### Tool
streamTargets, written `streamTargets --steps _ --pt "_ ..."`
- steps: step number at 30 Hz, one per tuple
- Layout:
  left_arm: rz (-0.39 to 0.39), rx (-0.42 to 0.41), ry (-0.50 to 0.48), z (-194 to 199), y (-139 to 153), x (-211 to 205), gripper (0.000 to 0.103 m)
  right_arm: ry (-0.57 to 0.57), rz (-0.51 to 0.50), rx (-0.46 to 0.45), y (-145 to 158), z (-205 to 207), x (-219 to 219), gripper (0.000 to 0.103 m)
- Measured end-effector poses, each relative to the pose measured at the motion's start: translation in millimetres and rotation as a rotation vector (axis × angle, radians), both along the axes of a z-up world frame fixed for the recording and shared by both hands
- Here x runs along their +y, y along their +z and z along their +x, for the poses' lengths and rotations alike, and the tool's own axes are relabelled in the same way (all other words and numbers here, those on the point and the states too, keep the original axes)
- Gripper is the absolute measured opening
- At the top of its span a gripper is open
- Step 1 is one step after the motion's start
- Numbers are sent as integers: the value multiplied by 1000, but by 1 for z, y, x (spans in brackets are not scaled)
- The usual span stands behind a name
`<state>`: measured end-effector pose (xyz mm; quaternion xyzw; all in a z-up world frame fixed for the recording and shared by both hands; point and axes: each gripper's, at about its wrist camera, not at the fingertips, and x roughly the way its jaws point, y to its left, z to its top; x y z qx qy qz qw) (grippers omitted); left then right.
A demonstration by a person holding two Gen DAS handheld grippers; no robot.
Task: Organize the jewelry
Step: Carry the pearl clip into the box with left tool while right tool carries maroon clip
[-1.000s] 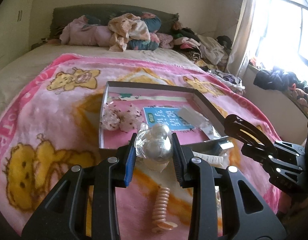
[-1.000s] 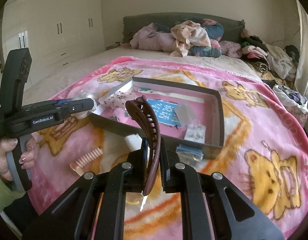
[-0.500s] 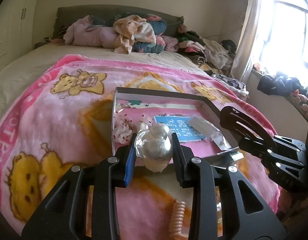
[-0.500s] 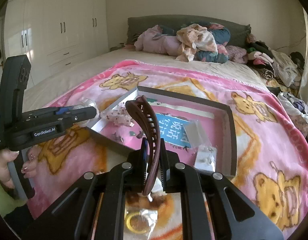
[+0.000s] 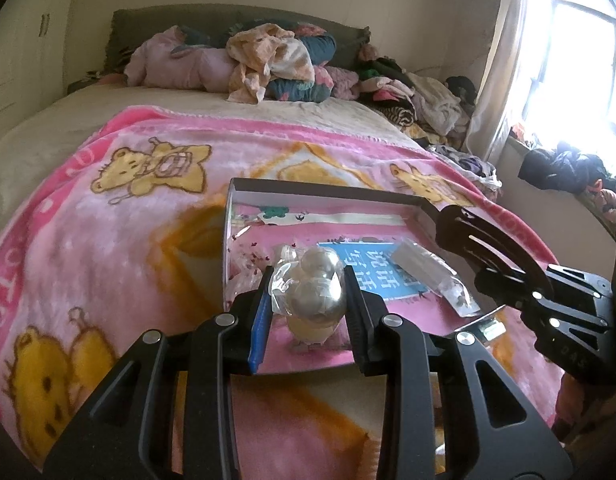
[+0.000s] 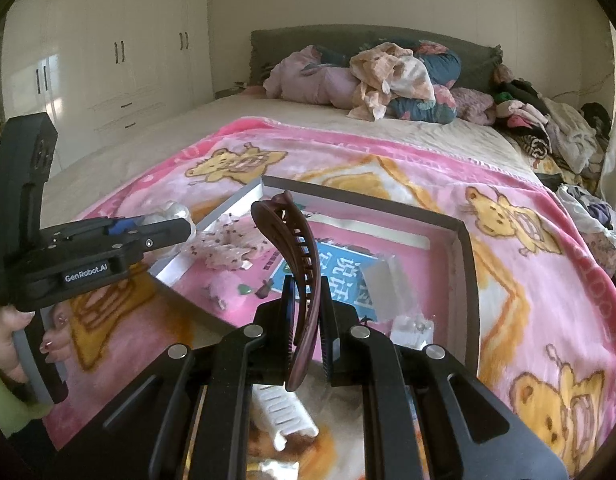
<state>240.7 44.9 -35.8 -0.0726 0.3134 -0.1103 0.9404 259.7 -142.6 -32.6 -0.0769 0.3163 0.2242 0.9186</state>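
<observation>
A grey open box (image 5: 327, 190) (image 6: 465, 232) with a pink floor lies on the pink bear blanket. It holds a blue card (image 6: 343, 264), a floral scrunchie (image 6: 228, 246) and small clear packets (image 5: 427, 270). My left gripper (image 5: 308, 300) is shut on a clear bag of large pearl beads (image 5: 315, 296), held over the box's near left part; it also shows in the right wrist view (image 6: 176, 220). My right gripper (image 6: 308, 320) is shut on a brown hair claw clip (image 6: 296, 256) (image 5: 479, 240), held upright over the box's near edge.
A white hair comb clip (image 6: 282, 420) lies on the blanket under my right gripper. Piled clothes and pillows (image 6: 387, 72) fill the head of the bed. White wardrobes (image 6: 108, 60) stand on the left, a bright window (image 5: 579, 72) on the right.
Both grippers have moved forward over the box with their loads. The peach spiral hair tie and other items in front of the box have dropped out of view.
</observation>
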Motion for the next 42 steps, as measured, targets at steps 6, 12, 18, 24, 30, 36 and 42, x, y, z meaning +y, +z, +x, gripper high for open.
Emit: streamTargets --steps 6,12,18,24,30,36,42 --pt "15 28 -17 16 -7 -5 25 -23 -5 8 -4 15 -6 11" --pt "34 60 -24 28 -18 -9 25 -61 -6 34 -12 30 -17 11" --pt "49 75 -32 37 -24 -13 25 -107 -11 53 -20 46 -30 11" --pt "52 88 -38 44 -30 -15 25 -146 -30 79 -31 61 -40 11" --pt "51 97 -42 48 -34 -16 25 -183 -46 111 -42 74 -46 11" --pt "43 100 -47 48 -37 -16 25 -220 -45 150 -54 81 -51 11" --pt "43 101 -52 49 -39 -18 25 -244 -31 159 -56 80 -54 11"
